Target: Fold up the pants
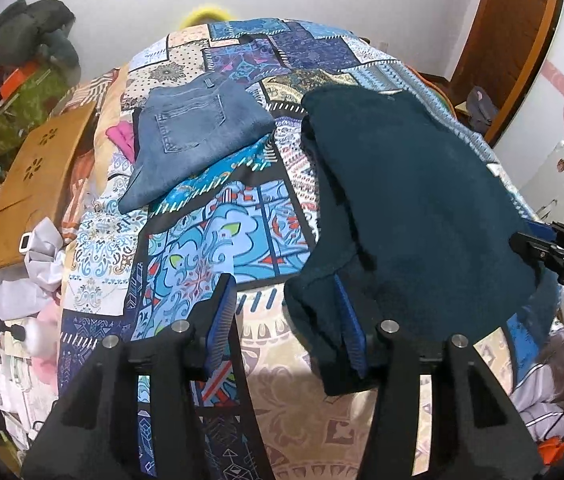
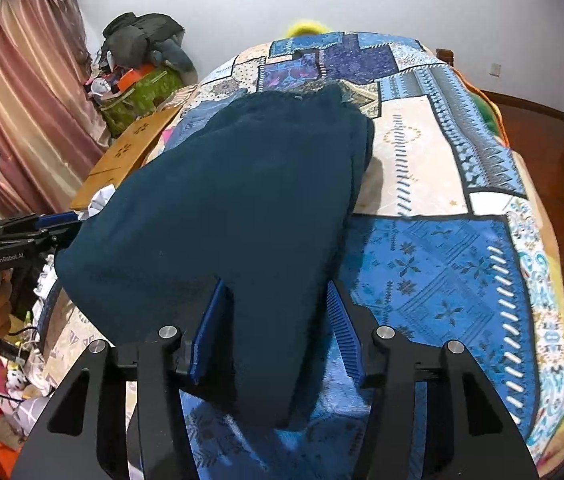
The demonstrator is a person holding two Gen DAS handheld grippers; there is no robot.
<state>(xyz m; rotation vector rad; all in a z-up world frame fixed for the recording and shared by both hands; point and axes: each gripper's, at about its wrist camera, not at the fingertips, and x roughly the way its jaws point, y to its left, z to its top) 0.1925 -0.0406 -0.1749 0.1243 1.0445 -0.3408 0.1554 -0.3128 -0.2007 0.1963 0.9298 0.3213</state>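
Note:
Dark teal fleece pants (image 1: 413, 200) lie folded lengthwise on the patterned bedspread (image 1: 218, 232); they also show in the right wrist view (image 2: 242, 208). My left gripper (image 1: 285, 300) is open, its right finger at the near left corner of the pants. My right gripper (image 2: 274, 308) is open, its jaws straddling the near right corner of the pants. The right gripper also shows at the edge of the left wrist view (image 1: 557, 252), and the left gripper at the edge of the right wrist view (image 2: 46, 224).
Folded blue jeans (image 1: 190, 136) lie on the bed's far left. A wooden lap desk (image 1: 34, 184) leans at the bed's left side beside piled clothes and a green bag (image 2: 138, 96). Bare bedspread (image 2: 441, 272) lies right of the pants.

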